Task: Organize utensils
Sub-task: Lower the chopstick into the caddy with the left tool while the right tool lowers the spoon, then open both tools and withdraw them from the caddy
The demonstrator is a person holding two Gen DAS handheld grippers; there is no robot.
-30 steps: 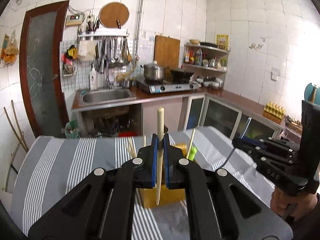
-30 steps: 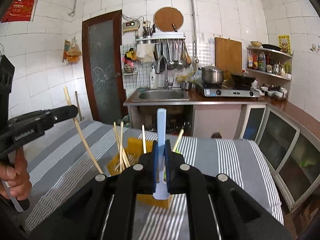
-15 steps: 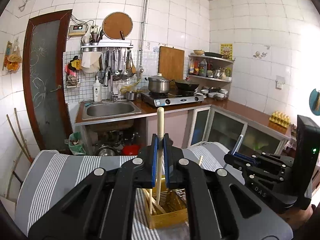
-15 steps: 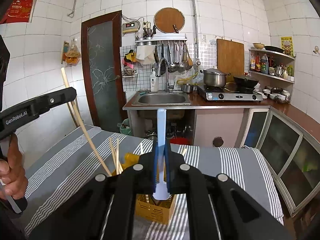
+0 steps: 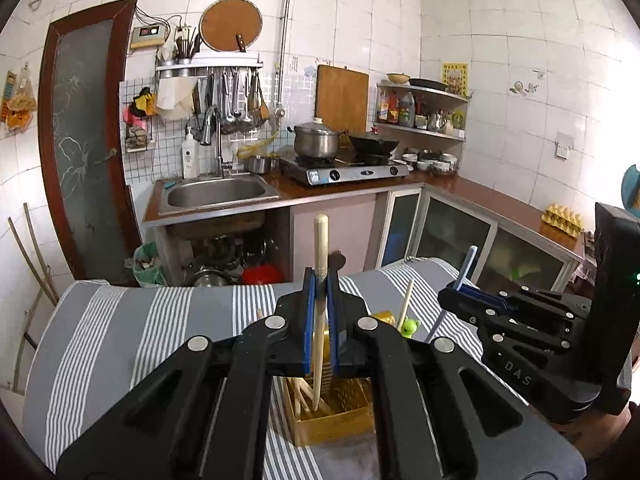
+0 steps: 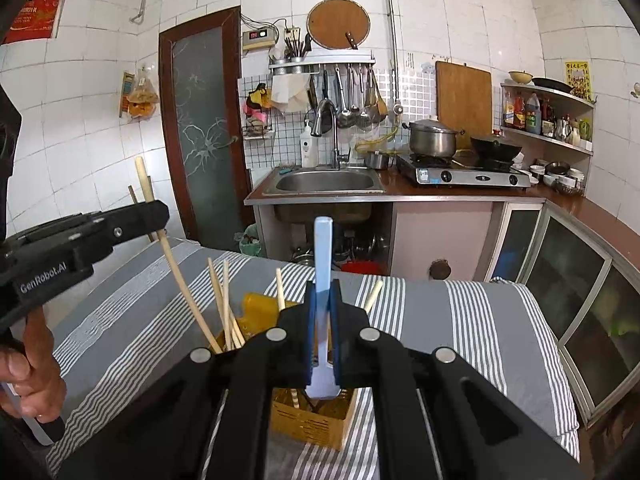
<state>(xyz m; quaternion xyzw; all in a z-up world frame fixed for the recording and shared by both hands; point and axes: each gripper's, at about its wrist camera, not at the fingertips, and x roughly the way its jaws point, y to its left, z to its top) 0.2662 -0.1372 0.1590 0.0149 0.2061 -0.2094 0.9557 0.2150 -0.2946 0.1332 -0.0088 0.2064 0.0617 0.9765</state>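
Your left gripper (image 5: 320, 316) is clamped on a wooden chopstick (image 5: 319, 300), tip inside the yellow utensil basket (image 5: 340, 420). Your right gripper (image 6: 321, 332) is clamped on a blue utensil handle (image 6: 322, 280) above that basket on the striped tablecloth (image 6: 460, 320).

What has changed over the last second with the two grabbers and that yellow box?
Both grippers have moved over the yellow holder, so the left gripper's chopstick tip now dips into it, and the right gripper's blue utensil hangs above it. Nothing was released: both stay clamped, and the holder stays on the striped cloth.
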